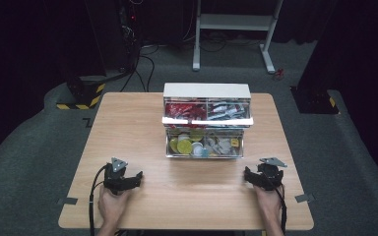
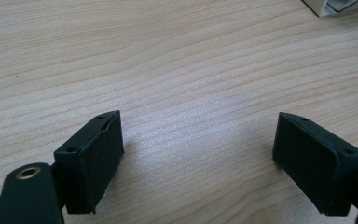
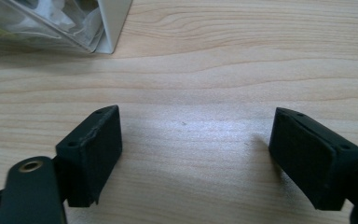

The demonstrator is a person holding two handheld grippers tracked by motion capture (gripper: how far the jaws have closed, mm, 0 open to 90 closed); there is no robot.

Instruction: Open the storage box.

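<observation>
The drawer box (image 1: 206, 120) stands at the middle of the tabletop (image 1: 142, 123), nearer the far edge than yours, and nothing has been taken out of it as far as the pictures show. It is a white case with two clear drawers. The upper drawer (image 1: 206, 112) holds red and grey packets. The lower drawer (image 1: 204, 143) juts toward you beyond the case, so it looks pulled open, with yellow and white round pieces at its left and grey bits at its right. I cannot tell what the small pieces are.

Your left claw (image 1: 128, 179) rests near the front left corner of the tabletop, well apart from the box. In the left gripper view its jaws stand wide over bare wood, with nothing between them and a white corner of the box (image 2: 328, 6) at the upper right edge. Your right claw (image 1: 256, 178) sits near the front right corner, also well apart from the box. Its jaws are wide too and hold nothing. In the right gripper view the clear front corner of the lower drawer (image 3: 70, 28) shows at the upper left.

By my reading, you are at the very start: both claws parked, nothing gripped, no piece lying loose on the tabletop. Everything with the drawers is left to do, beginning with a reach forward toward the lower one.
</observation>
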